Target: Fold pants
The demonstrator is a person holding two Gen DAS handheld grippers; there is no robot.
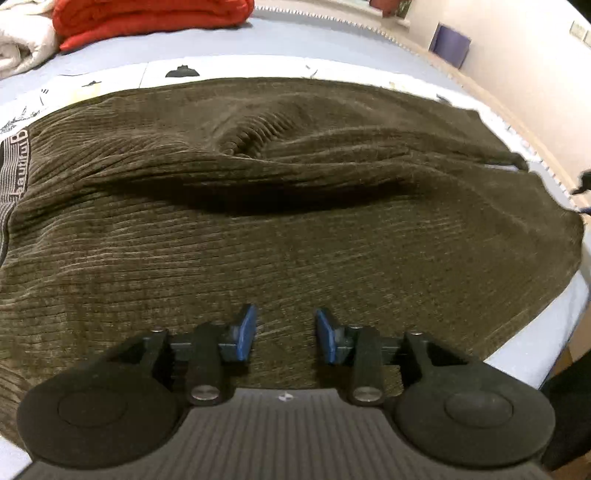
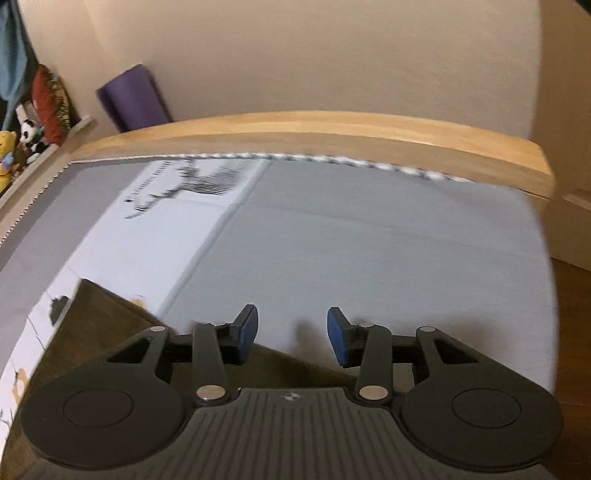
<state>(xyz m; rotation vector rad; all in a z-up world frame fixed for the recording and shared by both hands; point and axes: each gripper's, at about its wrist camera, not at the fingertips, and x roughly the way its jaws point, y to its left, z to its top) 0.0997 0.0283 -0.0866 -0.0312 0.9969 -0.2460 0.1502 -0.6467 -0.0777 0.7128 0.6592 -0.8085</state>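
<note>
Here the left tool (image 1: 286, 334) stands released low in its frame, its blue pads (image 1: 246, 332) apart with nothing between them, hanging just over the pants (image 1: 280, 206). The pants, dark ribbed cloth, lie spread across the bed (image 1: 236, 62) and fill most of that view; their near edge is hidden under the tool's body, and their left side runs off the frame. At the left edge the waistband (image 1: 16, 162) bears lettering, turned sideways and cut off, too partial to read. Farther off, upper left, a red cloth (image 1: 147, 18) and a white one (image 1: 18, 51) are cropped by the top edge.

The right tool (image 2: 292, 338) is likewise released and empty. Its view, blurred, shows only a corner of the pants (image 2: 103, 325) at lower left, partly behind the tool. Beyond lies bare sheet with a smeared dark print (image 2: 195, 184), then a wooden bed rail (image 2: 314, 129), and a purple mat (image 2: 131, 101) against the wall, which the left view shows only small at upper right.
</note>
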